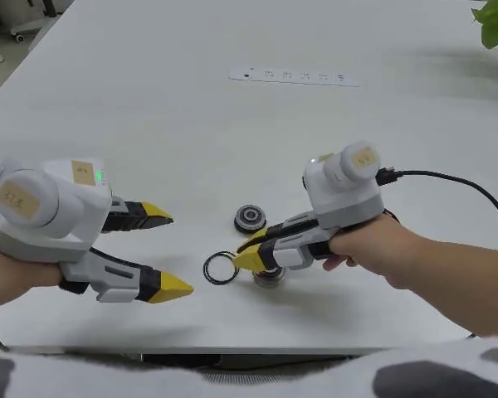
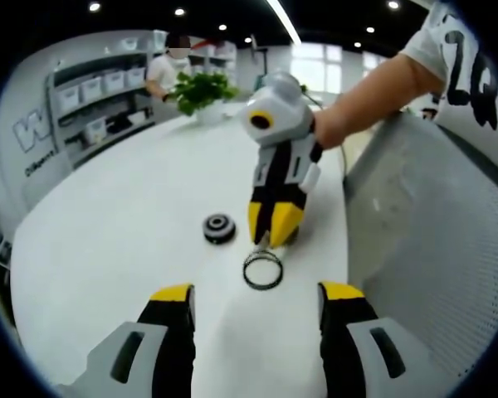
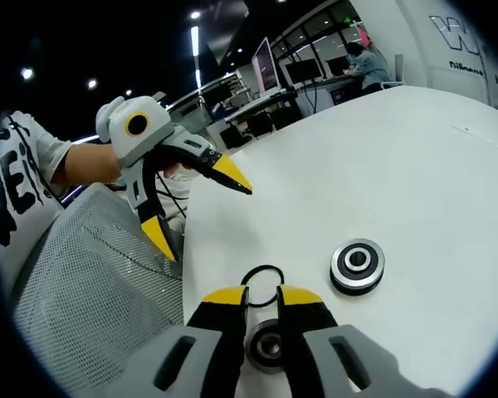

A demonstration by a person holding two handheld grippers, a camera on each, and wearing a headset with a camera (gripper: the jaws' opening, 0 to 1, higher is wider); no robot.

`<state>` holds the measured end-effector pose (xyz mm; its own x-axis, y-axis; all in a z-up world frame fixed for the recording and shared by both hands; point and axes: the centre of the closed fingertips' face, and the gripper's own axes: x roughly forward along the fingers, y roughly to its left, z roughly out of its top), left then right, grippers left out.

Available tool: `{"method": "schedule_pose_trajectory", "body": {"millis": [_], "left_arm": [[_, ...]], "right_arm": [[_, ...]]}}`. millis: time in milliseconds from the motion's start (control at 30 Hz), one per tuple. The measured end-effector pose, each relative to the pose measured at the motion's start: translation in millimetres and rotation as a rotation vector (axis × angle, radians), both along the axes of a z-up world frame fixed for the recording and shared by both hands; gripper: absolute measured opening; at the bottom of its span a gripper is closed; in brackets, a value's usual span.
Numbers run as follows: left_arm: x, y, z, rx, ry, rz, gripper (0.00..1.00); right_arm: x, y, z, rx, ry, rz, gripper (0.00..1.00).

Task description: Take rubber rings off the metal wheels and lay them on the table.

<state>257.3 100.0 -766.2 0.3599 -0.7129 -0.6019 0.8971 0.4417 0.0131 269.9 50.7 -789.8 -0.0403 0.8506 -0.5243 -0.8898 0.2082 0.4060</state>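
The left gripper (image 2: 257,292), with its two yellow-tipped grey jaws set wide apart, hangs over the white table (image 2: 108,224). Ahead of it a thin black rubber ring (image 2: 262,269) lies flat, near the table edge bordering a grey mesh chair back (image 2: 415,249). Just beyond the ring, the hand-held white and yellow right gripper (image 2: 273,235) points down with its jaws close together. A round metal wheel with a black rim (image 2: 218,228) sits further in from that edge.

wheel (image 1: 269,279): mostly hidden under right gripper (image 1: 242,255) | plant (image 1: 496,21): cut off
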Motion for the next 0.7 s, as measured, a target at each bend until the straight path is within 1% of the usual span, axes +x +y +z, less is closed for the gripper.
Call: {"method": "schedule_pose_trajectory", "body": {"millis": [167,433,700], "left_arm": [[1.0,-0.2,1.8,-0.001,-0.001,0.006,0.61],[1.3,-2.9,7.3,-0.004,-0.004,0.010,0.60],[7.7,-4.2,12.5,-0.008,-0.009,0.018,0.60]], "right_arm": [[1.9,-3.0,5.0,0.013,-0.002,-0.013,0.11],[11.7,-12.0,10.7,0.025,-0.014,-0.042,0.11],[21.6,-19.9,15.0,0.033,-0.028,-0.070,0.11]]}}
